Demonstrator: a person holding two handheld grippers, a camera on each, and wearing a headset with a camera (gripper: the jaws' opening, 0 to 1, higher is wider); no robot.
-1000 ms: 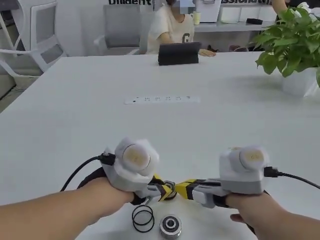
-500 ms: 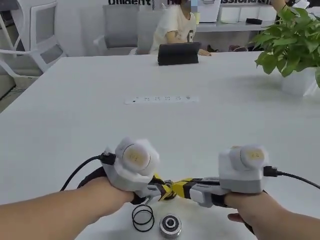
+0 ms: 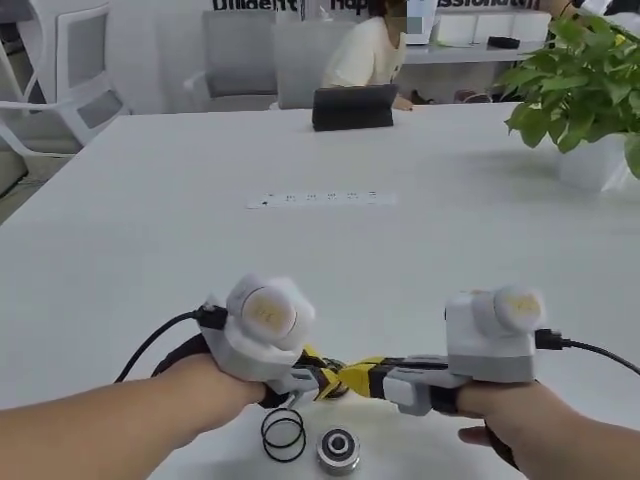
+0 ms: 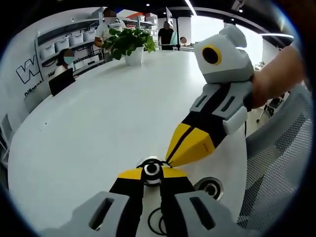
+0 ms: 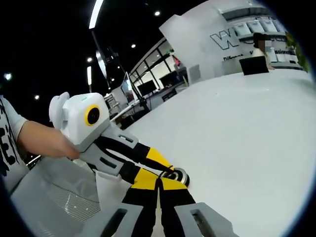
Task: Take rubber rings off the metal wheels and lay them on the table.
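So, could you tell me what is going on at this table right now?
A person works two hand-held grippers over a white table. The left hand-held gripper clamps a small metal wheel, and the right hand-held gripper has its closed tip at that wheel's rim; whether it pinches a ring is unclear. Two rubber rings and a second wheel lie on the table.

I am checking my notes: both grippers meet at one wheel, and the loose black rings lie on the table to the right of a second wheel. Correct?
No. In the head view the black rings lie to the left of the second wheel; the rest holds.
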